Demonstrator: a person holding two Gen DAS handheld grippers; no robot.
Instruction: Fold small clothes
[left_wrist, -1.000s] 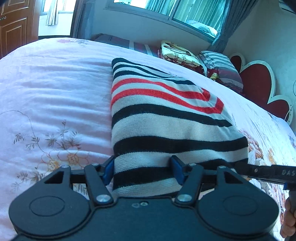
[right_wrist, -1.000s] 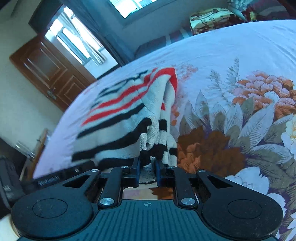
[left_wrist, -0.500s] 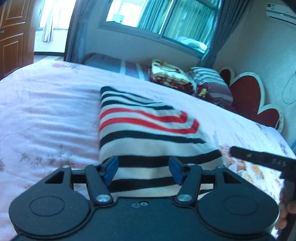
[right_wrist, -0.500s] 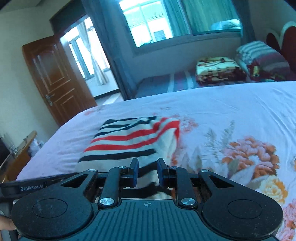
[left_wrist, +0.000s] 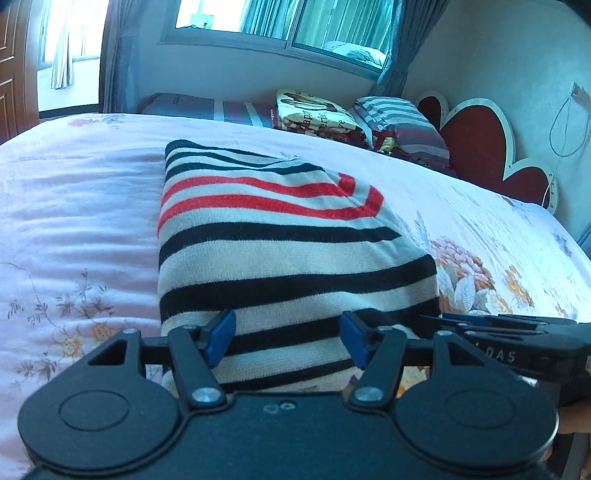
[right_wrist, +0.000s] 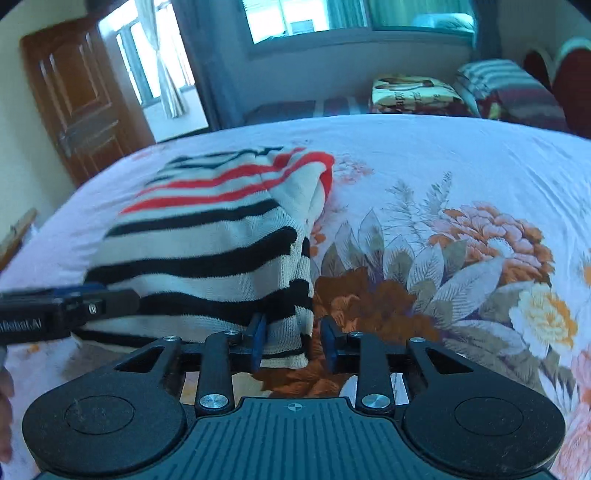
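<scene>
A folded striped sweater (left_wrist: 280, 236) in cream, black and red lies on the bed (left_wrist: 74, 206), directly ahead of both tools. The left tool (left_wrist: 288, 338) stands with its blue pads (left_wrist: 221, 336) spread wide apart over the near edge of the sweater, gripping nothing. The right tool (right_wrist: 293, 343) is also apart, its pads either side of the sweater's (right_wrist: 221, 236) near right corner, where the knitted layers hang in a loose edge; whether the left pad (right_wrist: 258, 341) touches the cloth cannot be told.

To the right of the left tool, the other tool (left_wrist: 509, 339) reaches in from the side, just beside the sweater's right edge, and white letters on its body read "DAS". In the right wrist view the left tool (right_wrist: 66, 306) enters from the left beside the sweater, with white lettering that is only partly legible, ending in "AI".

Ahead of the tools, beyond the sweater, the pink bedsheet carries a printed pattern of large orange and brown flowers (right_wrist: 491, 236) to the right. At the far side of the bed lie a folded printed blanket (left_wrist: 317, 114) with writing too small to read, and a striped pillow (left_wrist: 399, 118). A red heart-shaped headboard (left_wrist: 487, 144) stands at far right. A window (left_wrist: 280, 22) with teal curtains sits on the far wall, and a brown wooden door (right_wrist: 74, 99) stands at far left.
</scene>
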